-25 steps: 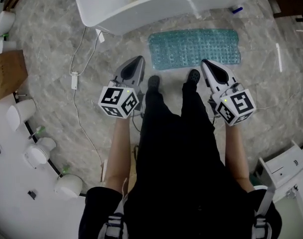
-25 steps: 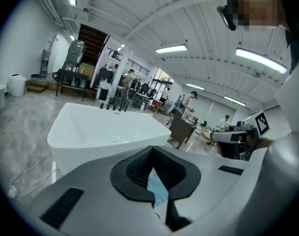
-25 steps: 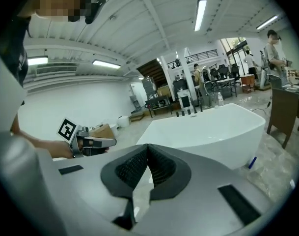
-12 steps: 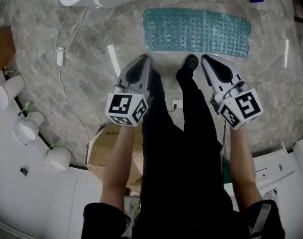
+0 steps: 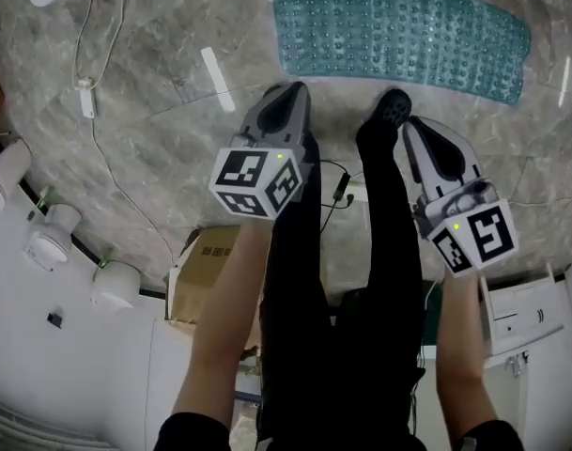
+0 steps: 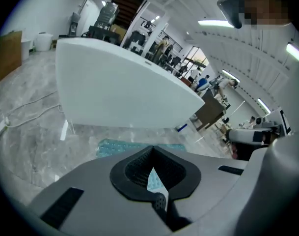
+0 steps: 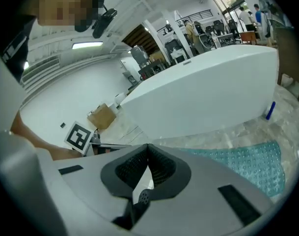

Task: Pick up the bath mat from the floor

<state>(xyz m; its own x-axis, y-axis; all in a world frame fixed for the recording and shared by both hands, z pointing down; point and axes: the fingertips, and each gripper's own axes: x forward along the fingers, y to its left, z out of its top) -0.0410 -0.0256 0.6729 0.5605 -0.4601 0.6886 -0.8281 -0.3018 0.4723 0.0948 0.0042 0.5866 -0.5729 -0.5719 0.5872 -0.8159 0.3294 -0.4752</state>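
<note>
The teal bath mat (image 5: 403, 31) lies flat on the grey marble floor (image 5: 163, 148), its studded surface up, just in front of the white bathtub (image 6: 124, 92) and alongside it. Nothing is touching the mat. The person stands near its closer edge in black trousers, one dark shoe (image 5: 392, 111) close to the mat.

Both tools hang out in front of the legs, pointing towards the mat but apart from it. The left gripper (image 5: 287, 97) has its fingers (image 6: 133, 170) brought together tip to tip, with nothing between them – only floor and mat show through the little gap behind the tips. The right gripper (image 5: 424, 132) looks the same: fingers (image 7: 161, 168) closed at the tips and empty.

A white cable (image 5: 84, 92) trails across the floor to the left, a cardboard box (image 5: 206, 252) sits by the person's left leg, and a small blue object (image 7: 270, 109) stands by the tub – beyond the mat's far end.
</note>
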